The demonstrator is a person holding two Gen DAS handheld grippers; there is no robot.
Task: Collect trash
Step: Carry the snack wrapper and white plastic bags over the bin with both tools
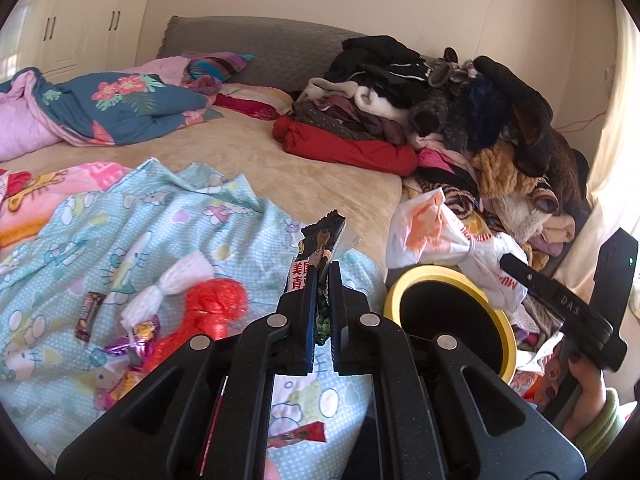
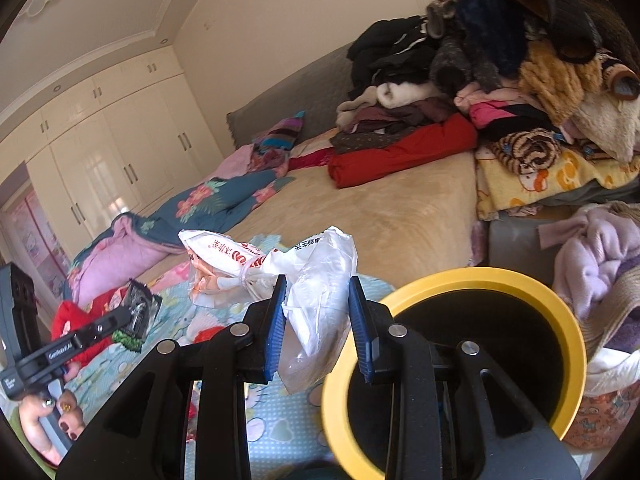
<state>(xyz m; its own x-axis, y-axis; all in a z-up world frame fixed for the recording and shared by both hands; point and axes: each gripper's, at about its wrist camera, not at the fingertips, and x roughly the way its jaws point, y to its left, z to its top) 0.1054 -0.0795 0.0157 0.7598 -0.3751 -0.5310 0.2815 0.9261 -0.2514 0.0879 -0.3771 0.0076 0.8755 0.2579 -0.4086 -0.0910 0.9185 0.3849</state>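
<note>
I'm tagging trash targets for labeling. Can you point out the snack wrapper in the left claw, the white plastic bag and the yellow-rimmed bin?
snack wrapper [image 1: 320,254], left wrist view, printed upper part above the claw.
white plastic bag [image 2: 320,280], right wrist view, crumpled middle between the fingers.
yellow-rimmed bin [image 2: 560,304], right wrist view, yellow rim.

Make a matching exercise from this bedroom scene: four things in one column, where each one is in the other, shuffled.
Things
1. snack wrapper
2. white plastic bag
3. red plastic bag
4. yellow-rimmed bin

Places
A. lying on the light blue blanket
B. pinched in the left gripper
C. beside the bed, mouth open
D. between the fingers of the right gripper

Pairs: 1-B, 2-D, 3-A, 4-C
</note>
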